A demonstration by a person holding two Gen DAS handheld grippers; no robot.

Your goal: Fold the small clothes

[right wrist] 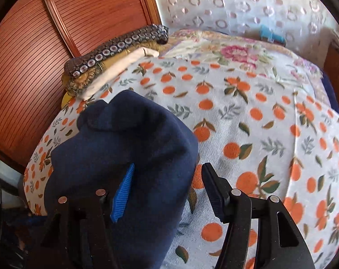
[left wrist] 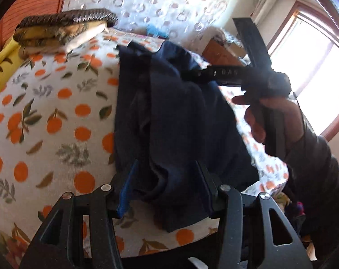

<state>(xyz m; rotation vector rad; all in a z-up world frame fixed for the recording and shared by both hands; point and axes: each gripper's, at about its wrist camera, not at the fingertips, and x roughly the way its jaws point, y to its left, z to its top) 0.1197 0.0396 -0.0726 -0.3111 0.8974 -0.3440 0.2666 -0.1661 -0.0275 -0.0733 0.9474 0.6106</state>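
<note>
**Reader:** Two cameras, one per tool. What lies furthest left?

**Describer:** Furthest left in the right wrist view stands a reddish slatted wooden panel [right wrist: 32, 51]. Against it sits a stack of folded clothes [right wrist: 115, 60], a dark patterned piece on top, well apart from the work. Everything rests on a white cloth printed with oranges [right wrist: 247, 134].

**Reader:** And the garment being folded?

**Describer:** A navy blue garment [left wrist: 169, 116] lies bunched along the middle of the printed cloth in the left wrist view. The left gripper [left wrist: 167, 183] has its jaws spread about half-way, with the garment's near end bunched between them. The pads look close to the fabric, but I cannot tell whether they truly pinch it.

**Reader:** Further right?

**Describer:** The right gripper [left wrist: 191, 75] appears in that same view reaching onto the garment's far part, held by the person's right hand [left wrist: 274, 121]. From its own camera, its jaws stand wide apart; the fabric drapes over and around the blue-padded left finger [right wrist: 122, 192], while the other finger is clear of it, so nothing is clamped.

**Reader:** How should this step be done well?

**Describer:** My judgement: close each tool on a single edge, not a wad, pull the cloth taut and flat, then bring one end squarely over the other.
</note>
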